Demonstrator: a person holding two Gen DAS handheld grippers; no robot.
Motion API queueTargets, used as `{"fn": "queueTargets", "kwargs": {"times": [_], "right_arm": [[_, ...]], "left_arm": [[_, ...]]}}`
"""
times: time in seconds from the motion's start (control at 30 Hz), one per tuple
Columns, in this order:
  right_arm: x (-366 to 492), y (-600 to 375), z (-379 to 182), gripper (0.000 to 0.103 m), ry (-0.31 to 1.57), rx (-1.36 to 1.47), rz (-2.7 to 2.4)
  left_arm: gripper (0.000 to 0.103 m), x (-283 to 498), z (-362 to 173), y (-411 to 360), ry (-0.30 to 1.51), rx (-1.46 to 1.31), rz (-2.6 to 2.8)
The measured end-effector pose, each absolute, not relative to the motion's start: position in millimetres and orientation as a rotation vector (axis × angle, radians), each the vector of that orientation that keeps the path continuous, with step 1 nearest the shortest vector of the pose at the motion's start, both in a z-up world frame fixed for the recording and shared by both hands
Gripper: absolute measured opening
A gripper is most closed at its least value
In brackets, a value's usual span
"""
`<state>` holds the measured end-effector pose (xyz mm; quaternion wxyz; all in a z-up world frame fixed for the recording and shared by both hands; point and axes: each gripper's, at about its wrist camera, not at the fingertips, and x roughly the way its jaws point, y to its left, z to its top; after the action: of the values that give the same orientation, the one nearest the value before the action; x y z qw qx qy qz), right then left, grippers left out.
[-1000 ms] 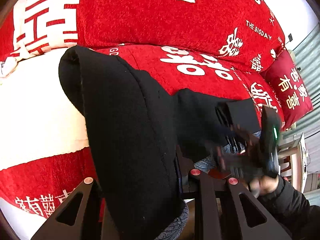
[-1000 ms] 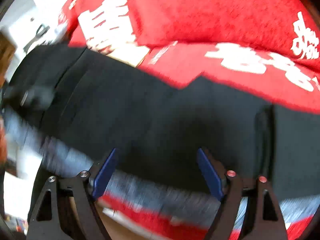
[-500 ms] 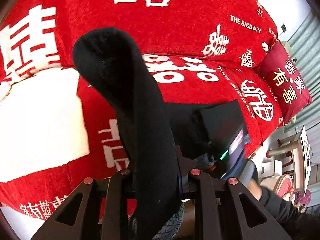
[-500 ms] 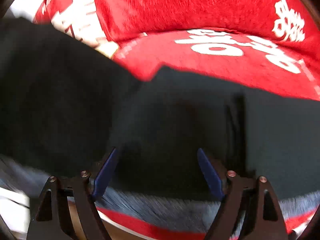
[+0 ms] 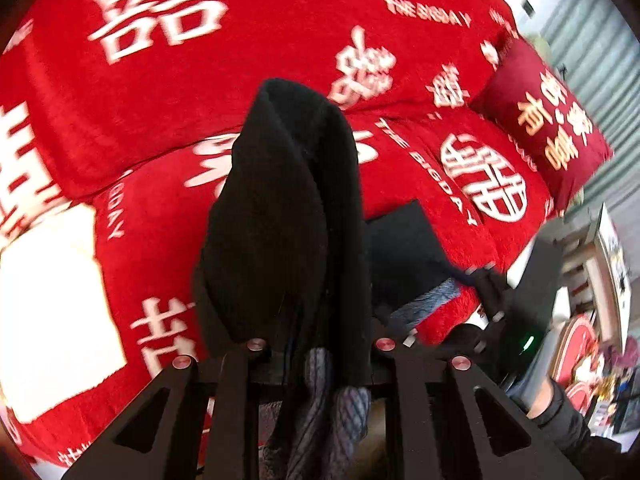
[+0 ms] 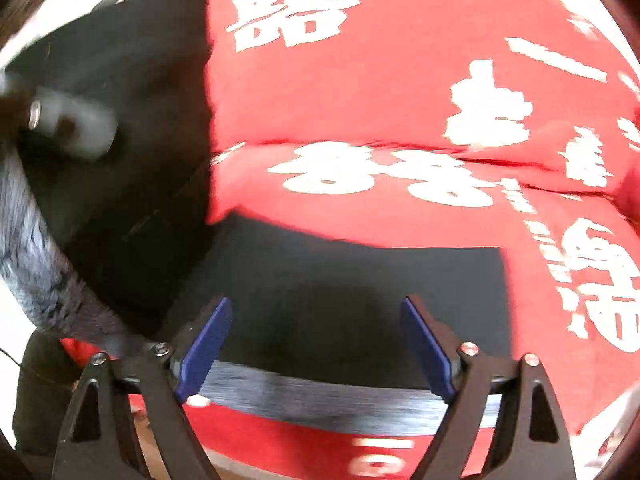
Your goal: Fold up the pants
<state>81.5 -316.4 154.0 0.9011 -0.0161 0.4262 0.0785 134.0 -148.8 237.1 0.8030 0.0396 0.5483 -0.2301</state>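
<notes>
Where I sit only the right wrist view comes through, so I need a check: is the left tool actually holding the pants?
Observer: Yes. The left tool is shut on a bunch of the black pants, which stands up between its fingers.
Operator: Is the inside of the fabric showing there?
Observer: Yes, grey lining hangs out below the grip.
Operator: Is anything else lying on the sofa?
Observer: A dark red cushion with gold characters sits at the far end of the red sofa cover.
</notes>
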Motion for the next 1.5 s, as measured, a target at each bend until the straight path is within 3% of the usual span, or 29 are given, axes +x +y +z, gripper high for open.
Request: {"fn": "queueTargets", "kwargs": {"times": [0.3, 0.57, 0.77, 0.8, 0.87, 0.93, 1.07, 1.1, 1.13, 1.17, 1.3, 1.33, 1.5], "right_arm": [[69, -400, 104, 0.090, 1.003, 0.093, 0.029], [46, -443, 96, 0.090, 0.985, 0.168, -0.014], [37, -475, 87, 0.090, 0.978, 0.263, -0.052], [36, -478, 87, 0.090, 0.976, 0.269, -0.054], [31, -484, 85, 0.090, 0.972, 0.288, -0.047], [27, -491, 84, 0.090, 0.967, 0.321, -0.023], [13, -501, 92, 0.091, 0.915, 0.424, 0.063], [11, -501, 94, 0.091, 0.903, 0.447, 0.087], [10, -500, 97, 0.091, 0.896, 0.465, 0.113], [9, -497, 101, 0.091, 0.887, 0.476, 0.148], [9, -482, 112, 0.094, 0.837, 0.481, 0.258], [11, -477, 113, 0.101, 0.835, 0.476, 0.267], [31, -466, 102, 0.101, 0.861, 0.480, 0.190]], "left_arm": [[0.019, 149, 174, -265, 1.319, 0.195, -0.541], [0.019, 155, 169, -336, 1.327, 0.252, -0.582], [0.020, 165, 108, -370, 1.418, 0.272, -0.545], [0.021, 163, 108, -370, 1.402, 0.276, -0.542], [0.038, 159, 116, -369, 1.396, 0.265, -0.551], [0.048, 159, 126, -367, 1.406, 0.246, -0.571], [0.049, 153, 162, -352, 1.359, 0.179, -0.634], [0.054, 152, 169, -346, 1.346, 0.159, -0.643], [0.073, 150, 174, -339, 1.330, 0.149, -0.641], [0.085, 148, 181, -328, 1.296, 0.141, -0.621], [0.085, 143, 188, -281, 1.252, 0.092, -0.550], [0.085, 143, 186, -269, 1.252, 0.072, -0.525], [0.085, 140, 154, -199, 1.245, 0.052, -0.293]]}}
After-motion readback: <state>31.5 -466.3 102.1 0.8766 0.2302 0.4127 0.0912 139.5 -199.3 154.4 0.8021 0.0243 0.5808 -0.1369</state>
